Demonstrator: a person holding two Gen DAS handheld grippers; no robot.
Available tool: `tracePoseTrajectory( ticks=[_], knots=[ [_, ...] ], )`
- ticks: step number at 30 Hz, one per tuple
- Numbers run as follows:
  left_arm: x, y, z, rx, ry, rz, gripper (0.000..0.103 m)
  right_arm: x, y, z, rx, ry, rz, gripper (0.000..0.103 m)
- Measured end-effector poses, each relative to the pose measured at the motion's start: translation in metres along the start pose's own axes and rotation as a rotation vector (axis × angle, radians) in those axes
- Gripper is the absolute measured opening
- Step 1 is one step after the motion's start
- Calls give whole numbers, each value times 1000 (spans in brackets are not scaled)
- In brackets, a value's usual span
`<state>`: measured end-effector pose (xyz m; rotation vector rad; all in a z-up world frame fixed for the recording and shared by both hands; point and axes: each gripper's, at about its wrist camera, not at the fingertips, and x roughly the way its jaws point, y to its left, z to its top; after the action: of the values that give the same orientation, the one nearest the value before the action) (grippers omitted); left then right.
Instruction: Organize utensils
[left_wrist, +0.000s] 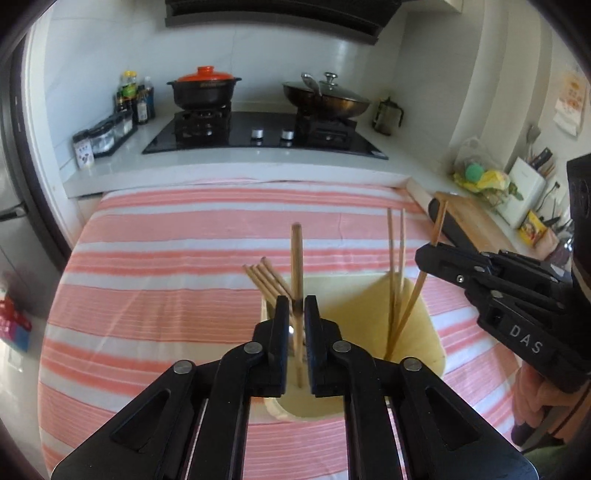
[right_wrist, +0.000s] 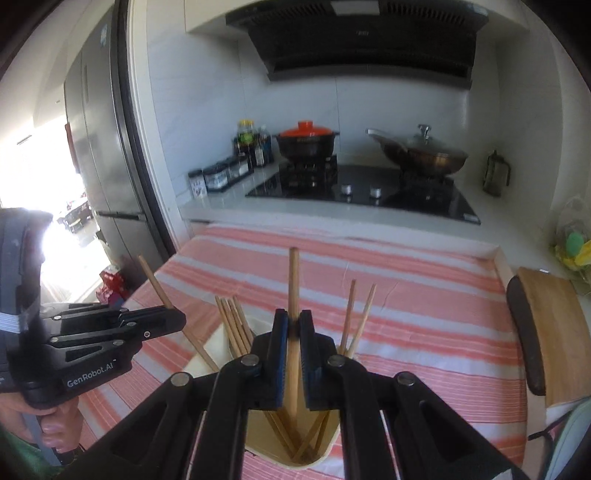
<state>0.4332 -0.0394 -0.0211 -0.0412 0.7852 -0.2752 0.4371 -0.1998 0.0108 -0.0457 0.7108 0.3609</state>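
Right now I'm working over the table with the pink-and-white striped cloth (left_wrist: 166, 258), the stove and its pots well behind it, and the pale yellow utensil holder (left_wrist: 417, 325) stands on that cloth directly under both tools. Several chopsticks already stand in it: a bunch (left_wrist: 264, 278) leaning out at the holder's left side and a pair (left_wrist: 396, 251) upright toward its right. My left gripper (left_wrist: 296, 325) has its jaws pressed nearly together on a single chopstick (left_wrist: 296, 258), held upright with its lower end down inside the holder's left part. My right gripper (right_wrist: 293, 339) is likewise clamped on one chopstick (right_wrist: 293, 288), near vertical, tip lowered among the sticks crossing at the bottom of the holder (right_wrist: 325, 450). In the left view that right-hand stick (left_wrist: 424, 280) slants into the right side of the holder. I judge the step in hand to be dropping both chopsticks into the holder, and the task looks well along, since I see no loose utensils on the cloth. Next I would want to ease each stick a little lower, then spread the jaws so they fall and lean against the wall, keeping the fingers (left_wrist: 280, 332) off the standing bunch so nothing tips out.
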Motion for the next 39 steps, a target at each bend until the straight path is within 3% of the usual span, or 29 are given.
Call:
tracePoseTrajectory(
  ticks=[1,2,3,5,13,16,25,31,35,39],
  knots=[
    [0,-2,-3,7,-5,21,43,9,-2,-3,14,20,2,11],
    [-2,-2,-5,11,-20,45,68,13,-4,-5,35,28,5,24],
    [-7,-2,-9,12,-46,72,76,13,-8,-8,63,20,5,45],
    [-19,-3,-16,24,-98,110,86,2,-16,-16,115,-32,-9,59],
    [-66,-13,-39,78,-189,216,99,-65,-16,-46,137,-96,-56,62],
    [-91,-19,-49,95,-237,242,101,-95,-2,-57,120,-121,-71,69],
    [-166,-37,-93,86,-333,253,102,-160,52,-100,20,-157,-111,84],
    [-198,-39,-153,28,-275,185,103,-197,77,-142,47,-188,-189,87],
    [-218,-36,-179,33,-254,222,103,-219,90,-163,45,-160,-251,87],
    [-244,-34,-187,-51,-276,246,103,-242,101,-172,53,-173,-300,87]
  ],
)
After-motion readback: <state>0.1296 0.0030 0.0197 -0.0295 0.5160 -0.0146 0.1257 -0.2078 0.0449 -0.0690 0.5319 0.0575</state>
